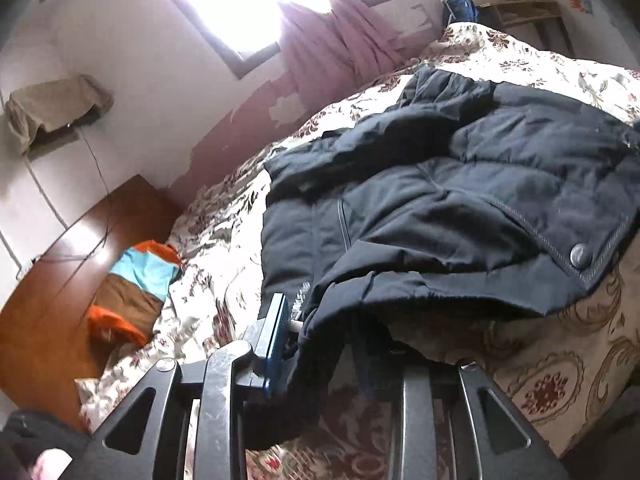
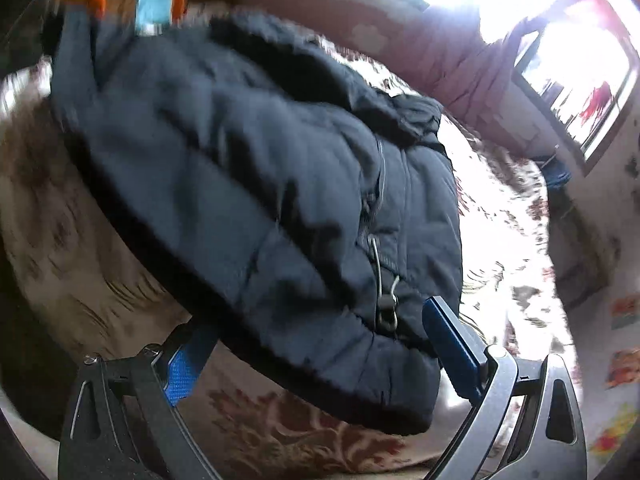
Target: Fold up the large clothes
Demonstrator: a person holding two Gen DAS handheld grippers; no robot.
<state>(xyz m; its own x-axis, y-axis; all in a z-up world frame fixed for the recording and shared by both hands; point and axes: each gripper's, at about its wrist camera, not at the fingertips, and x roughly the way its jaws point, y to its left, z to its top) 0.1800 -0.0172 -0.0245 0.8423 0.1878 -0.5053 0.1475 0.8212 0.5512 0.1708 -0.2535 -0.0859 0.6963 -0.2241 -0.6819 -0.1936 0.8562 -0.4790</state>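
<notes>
The dark padded jacket (image 1: 460,184) lies spread across the flowered bedspread (image 1: 224,240), its hem hanging over the near edge of the bed, which is where both grippers can reach it. The left gripper (image 1: 320,344) is clamped on a hem corner that droops off this edge, the cloth bunched between its blue pads; such a grip lets the corner be carried over the body of the jacket for a fold. In the right wrist view the right gripper (image 2: 316,356) stands spread wide, the hem (image 2: 352,376) passing between its fingers without being pinched, seemingly lined up for a matching grasp. An orange, turquoise and brown garment (image 1: 136,288) lies at the bed's far side, beside a wooden cabinet (image 1: 76,264).
</notes>
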